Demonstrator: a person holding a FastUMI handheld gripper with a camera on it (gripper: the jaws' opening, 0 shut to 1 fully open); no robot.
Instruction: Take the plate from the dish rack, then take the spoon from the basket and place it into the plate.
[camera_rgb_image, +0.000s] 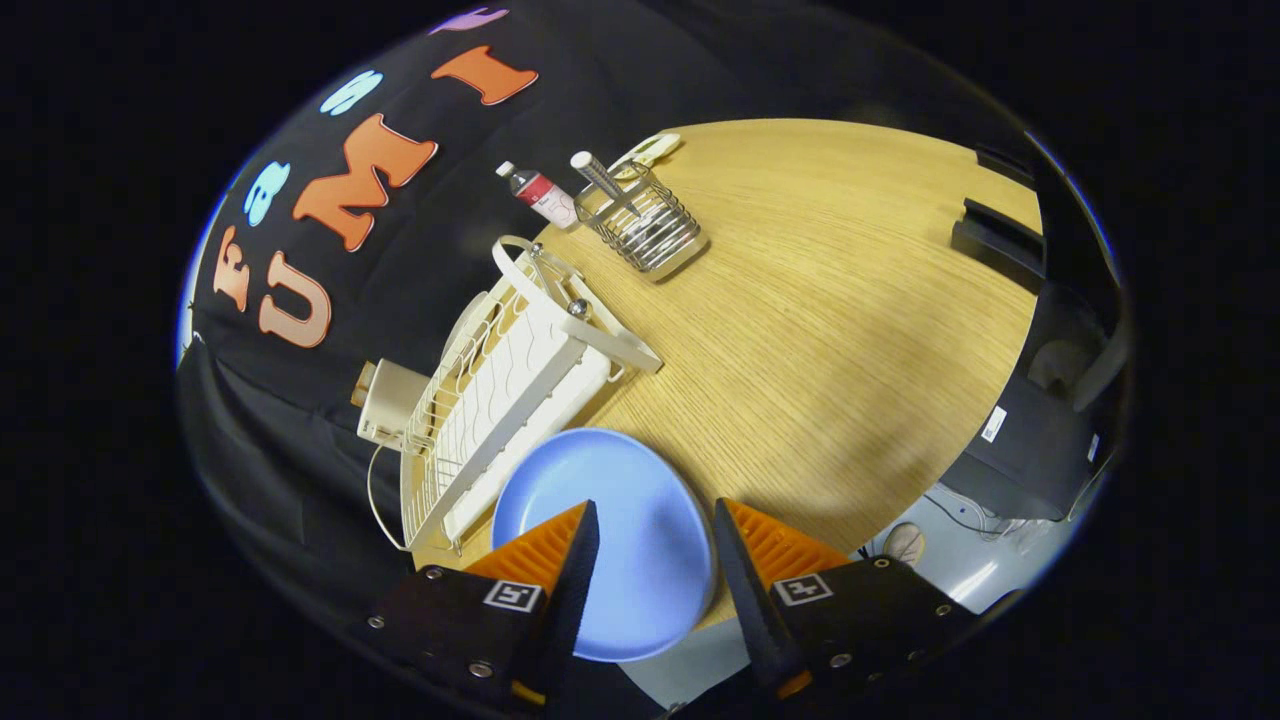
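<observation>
- While plate (620, 540) lies flat on surface (820, 350) beside rack (500, 400), out already, tongs (655, 560) hang spread over it, pinching nothing.
- Next, likely: spoon (605, 182) stands in basket (645, 222), well beyond; approach from above, pinch the handle.

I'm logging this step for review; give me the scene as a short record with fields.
plate: blue plate lies flat on the table, beside the dish rack, partly past the table edge
gripper: gripper over the plate, jaws open, plate seen between them
basket: wire basket beyond the rack
spoon: spoon stands in the basket
bottle: bottle beside the basket
stage: plate out of the rack, spoon not yet taken
</observation>
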